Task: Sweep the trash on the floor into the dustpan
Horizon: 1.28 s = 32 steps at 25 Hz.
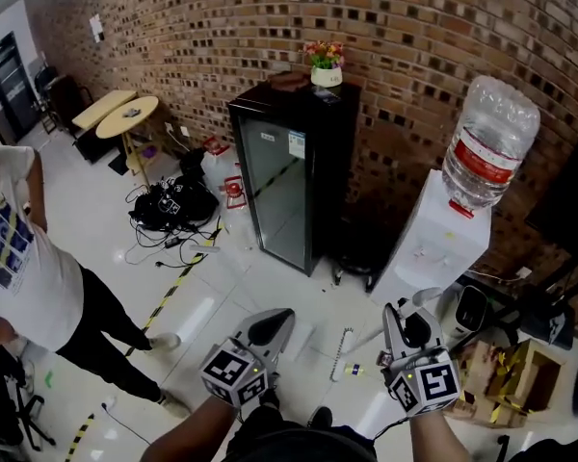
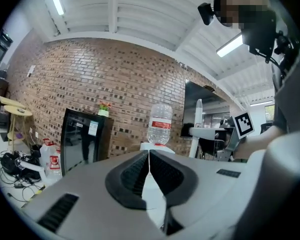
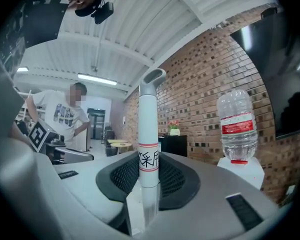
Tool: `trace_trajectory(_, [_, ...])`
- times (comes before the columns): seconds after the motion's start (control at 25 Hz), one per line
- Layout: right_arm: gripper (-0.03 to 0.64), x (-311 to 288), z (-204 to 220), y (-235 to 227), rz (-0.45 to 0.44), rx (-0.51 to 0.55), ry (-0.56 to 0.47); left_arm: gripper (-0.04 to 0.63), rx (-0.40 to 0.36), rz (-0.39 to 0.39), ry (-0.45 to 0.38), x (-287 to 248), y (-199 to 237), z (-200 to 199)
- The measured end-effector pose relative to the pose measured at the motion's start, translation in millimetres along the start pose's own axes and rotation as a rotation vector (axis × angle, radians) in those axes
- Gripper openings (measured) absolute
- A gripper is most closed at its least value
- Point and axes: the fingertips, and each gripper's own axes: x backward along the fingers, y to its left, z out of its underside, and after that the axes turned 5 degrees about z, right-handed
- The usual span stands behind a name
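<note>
Sweeping apparently unstarted: right gripper [image 3: 148, 183] clamps white handle [image 3: 148, 129] at frame centre, left gripper [image 2: 149, 159] closed empty, dustpan unseen.

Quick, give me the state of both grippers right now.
Left gripper: closed, nothing between its jaws.
Right gripper: closed on an upright white handle.

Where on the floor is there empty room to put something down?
The white tile floor is bare between the black glass-door fridge and the yellow-and-black striped floor tape. It is crowded at the tangle of black cables and among the brown boxes beside the white water dispenser.
</note>
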Motion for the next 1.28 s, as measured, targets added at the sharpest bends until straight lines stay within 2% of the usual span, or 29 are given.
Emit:
trace_trajectory(0.2, [0.104, 45, -34, -29, 0.053, 0.022, 0.004, 0.003, -0.027, 0.008, -0.012, -12, -29, -33])
trace_trajectory(0.4, [0.104, 79, -53, -56, 0.149, 0.033, 0.008, 0.003, -0.077, 0.089, -0.032, -24, -41, -67])
trace_trajectory(0.72, [0.104, 112, -73, -66, 0.33, 0.019, -0.014, 0.003, -0.064, 0.134, 0.013, -29, -14, -70])
trace_trajectory(0.84, [0.104, 113, -80, -63, 0.359, 0.027, -0.035, 0.003, -0.084, 0.203, 0.0, -32, -18, -78])
trace_trajectory(0.92, [0.104, 114, -81, -61, 0.376, 0.028, -0.04, 0.003, -0.101, 0.221, 0.0, -34, -20, -81])
trace_trajectory(1.08, [0.104, 118, -85, -53, 0.398, 0.031, -0.049, 0.003, -0.082, 0.228, 0.004, -31, -15, -80])
trace_trajectory(1.28, [0.104, 121, -90, -53, 0.41, 0.026, -0.057, 0.003, -0.07, 0.2, 0.032, -28, -7, -73])
